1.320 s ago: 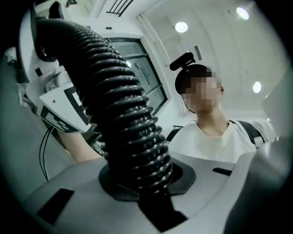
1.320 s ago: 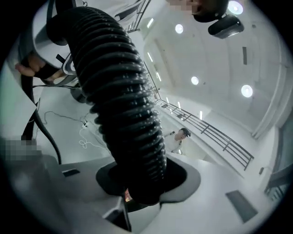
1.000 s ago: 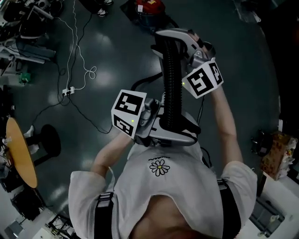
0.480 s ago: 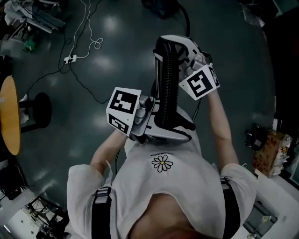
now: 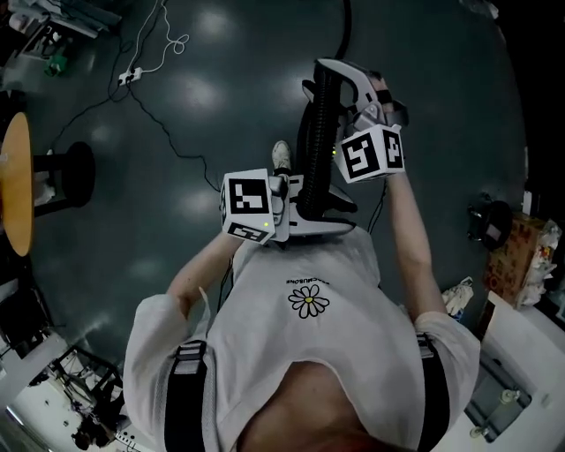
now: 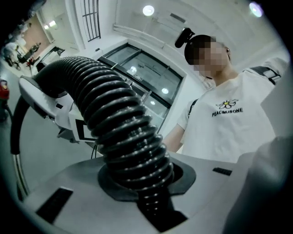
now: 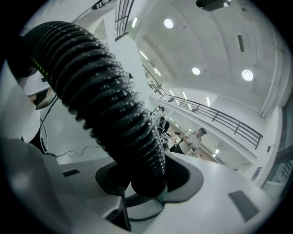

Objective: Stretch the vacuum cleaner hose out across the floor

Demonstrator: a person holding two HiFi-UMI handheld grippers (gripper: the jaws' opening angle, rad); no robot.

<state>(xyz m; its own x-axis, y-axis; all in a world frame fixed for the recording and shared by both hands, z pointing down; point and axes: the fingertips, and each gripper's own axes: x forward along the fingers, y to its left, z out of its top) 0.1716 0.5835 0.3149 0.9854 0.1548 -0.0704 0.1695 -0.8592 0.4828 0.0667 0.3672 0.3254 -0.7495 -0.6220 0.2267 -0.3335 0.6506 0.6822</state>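
Note:
A black ribbed vacuum hose (image 5: 318,141) runs upright in front of the person's chest, held at two places. My left gripper (image 5: 305,216) is shut on its near end, close to the white T-shirt. My right gripper (image 5: 342,84) is shut on it farther out, where the hose bends over. In the left gripper view the hose (image 6: 123,132) passes through the grey jaws of the left gripper (image 6: 144,185). The right gripper view shows the hose (image 7: 105,109) seated in the jaws of the right gripper (image 7: 142,183). A dark stretch of hose (image 5: 344,26) leads off the top edge.
A round wooden table (image 5: 13,181) and a black stool (image 5: 71,172) stand at the left. White and black cables with a power strip (image 5: 131,75) lie on the dark floor at upper left. Boxes and clutter (image 5: 516,256) sit at the right. A shoe (image 5: 281,157) shows below the hose.
The red vacuum body has slid out of the top of the head view as the person backs away. Both grippers keep their hold on the hose.

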